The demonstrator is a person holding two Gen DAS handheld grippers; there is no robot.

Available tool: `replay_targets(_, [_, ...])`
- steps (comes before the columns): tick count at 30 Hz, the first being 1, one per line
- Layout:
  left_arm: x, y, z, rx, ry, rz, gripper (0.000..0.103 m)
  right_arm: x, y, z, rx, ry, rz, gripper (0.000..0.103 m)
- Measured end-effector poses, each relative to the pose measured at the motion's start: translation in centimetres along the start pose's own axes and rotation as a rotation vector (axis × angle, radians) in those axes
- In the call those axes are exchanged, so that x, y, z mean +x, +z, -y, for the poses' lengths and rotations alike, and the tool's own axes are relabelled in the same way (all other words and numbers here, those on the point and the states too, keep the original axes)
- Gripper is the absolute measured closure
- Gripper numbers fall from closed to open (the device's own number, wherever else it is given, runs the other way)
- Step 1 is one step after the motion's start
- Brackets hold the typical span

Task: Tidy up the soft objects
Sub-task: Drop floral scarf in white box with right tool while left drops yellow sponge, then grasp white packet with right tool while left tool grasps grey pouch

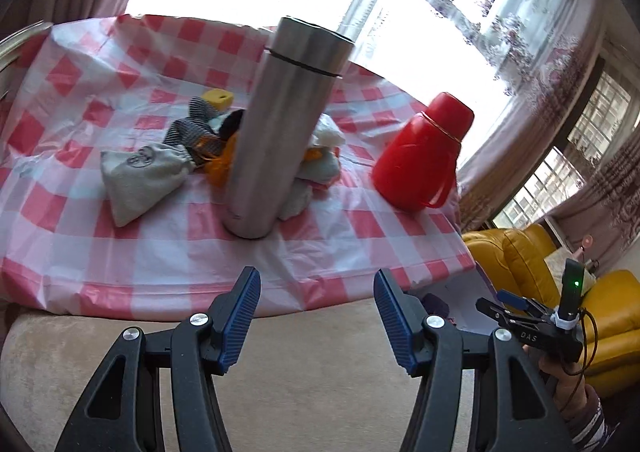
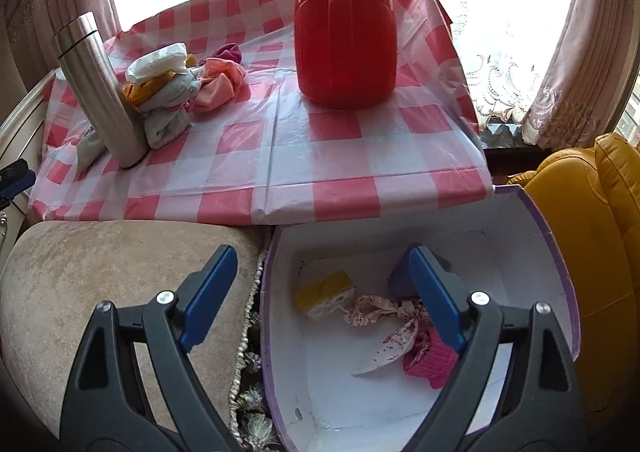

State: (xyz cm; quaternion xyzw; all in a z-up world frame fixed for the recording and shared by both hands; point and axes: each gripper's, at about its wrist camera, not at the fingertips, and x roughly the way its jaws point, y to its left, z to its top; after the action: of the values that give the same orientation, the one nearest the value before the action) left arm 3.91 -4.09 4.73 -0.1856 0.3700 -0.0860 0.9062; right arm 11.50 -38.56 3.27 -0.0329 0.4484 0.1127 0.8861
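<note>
Left hand-held gripper (image 1: pixel 316 316): released, empty; soft pile (image 1: pixel 200 144) lay ahead on the table (image 1: pixel 360 228), behind the steel flask (image 1: pixel 280 124).
Right hand-held gripper (image 2: pixel 320 296): released, empty, above the box (image 2: pixel 400 392); pink knit (image 2: pixel 430 362) just below its right finger.

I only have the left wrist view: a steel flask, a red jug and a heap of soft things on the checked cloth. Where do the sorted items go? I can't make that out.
Observer: Into a white box with a purple rim, below the table edge, beside a yellow armchair.
Operator: Anything in it?
Observer: Yes: a yellow-and-white sponge, a patterned cloth strip and a pink knit piece.
Operator: Are the right tongs carrying something?
Observer: No, the right tongs are open and empty over the box.
</note>
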Motion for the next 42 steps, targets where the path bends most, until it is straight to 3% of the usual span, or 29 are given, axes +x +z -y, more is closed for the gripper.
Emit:
replay_targets(8, [0.1, 1.1, -4.4, -0.101, 0.064, 0.012, 0.043, 1.5, 3.7, -4.5, -0.081, 0.072, 0.020, 0.014])
replay_targets(17, [1.3, 2.8, -7.2, -0.114, 0.129, -0.002, 0.042, 3.7, 7.5, -8.7, -0.174, 0.111, 0.047, 0.014])
replay_targets(26, [4.1, 5.3, -10.8, -0.154, 0.271, -0.048, 0.033, 5.6, 11.7, -11.0, -0.199, 0.147, 0.095, 0.013])
replay_targets(30, [5.8, 6.4, -12.1, -0.177, 0.328, -0.069, 0.025, 6.4, 13.2, -11.9, -0.230, 0.246, 0.136, 0.007])
replay_targets(42, [11.0, 8.0, -16.8, -0.319, 0.371, -0.122, 0.024, 10.2, 16.3, -15.9, -0.513, 0.360, 0.210, 0.004])
